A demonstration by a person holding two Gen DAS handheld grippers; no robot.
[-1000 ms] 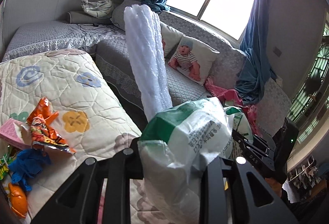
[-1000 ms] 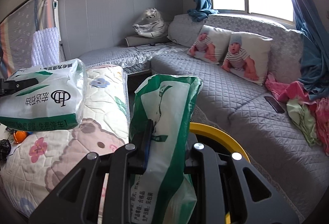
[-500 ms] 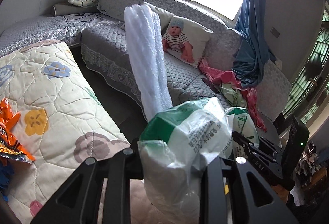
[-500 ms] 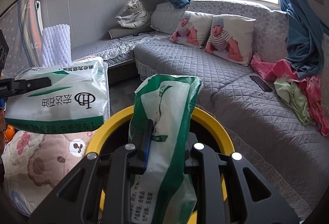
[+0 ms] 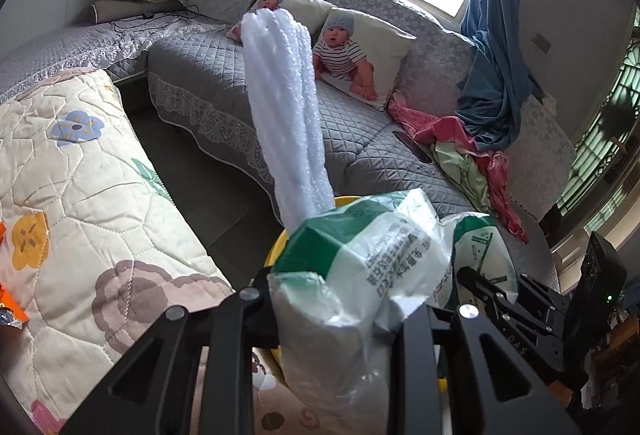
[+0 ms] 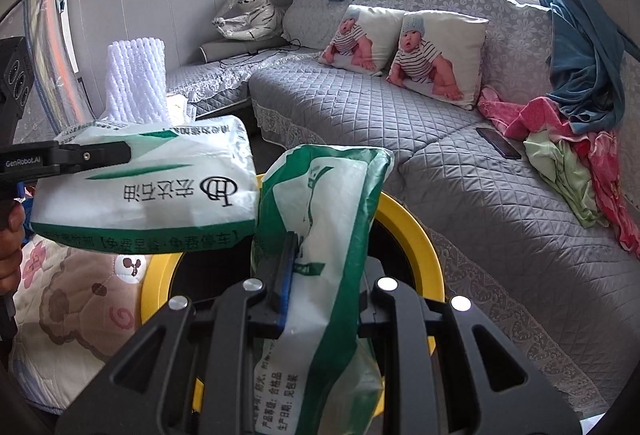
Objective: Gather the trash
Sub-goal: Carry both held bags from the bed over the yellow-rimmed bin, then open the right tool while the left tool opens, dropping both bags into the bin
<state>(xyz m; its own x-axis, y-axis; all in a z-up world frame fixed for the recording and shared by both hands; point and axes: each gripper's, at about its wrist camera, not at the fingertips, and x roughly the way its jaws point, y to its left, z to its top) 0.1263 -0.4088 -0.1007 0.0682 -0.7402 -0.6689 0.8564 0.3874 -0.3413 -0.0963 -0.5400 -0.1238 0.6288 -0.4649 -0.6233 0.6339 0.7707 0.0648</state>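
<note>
My left gripper [image 5: 336, 319] is shut on a green-and-white plastic packet [image 5: 360, 267] together with a white foam net sleeve [image 5: 288, 107] that sticks up from it. The same packet [image 6: 148, 191] and sleeve [image 6: 136, 83] show in the right wrist view, held by the left gripper [image 6: 96, 155] over the left rim of a yellow-rimmed bin [image 6: 416, 235]. My right gripper [image 6: 320, 287] is shut on a second green-and-white packet [image 6: 324, 203], above the bin's dark opening. That packet [image 5: 480, 251] and the right gripper [image 5: 496, 295] show in the left wrist view. The bin rim [image 5: 276, 247] peeks out there.
A floral quilt [image 5: 80, 195] lies to the left with orange wrappers [image 5: 8, 311] at its edge. A grey quilted sofa [image 6: 440, 155] holds baby-print pillows [image 6: 436, 55], pink and green clothes [image 6: 568, 155], a phone [image 6: 498, 143] and a wrapped tiger toy [image 6: 248, 15].
Both grippers have moved with their packets toward and over the yellow bin. The quilt and the wrappers on it have slid left in the left wrist view.
</note>
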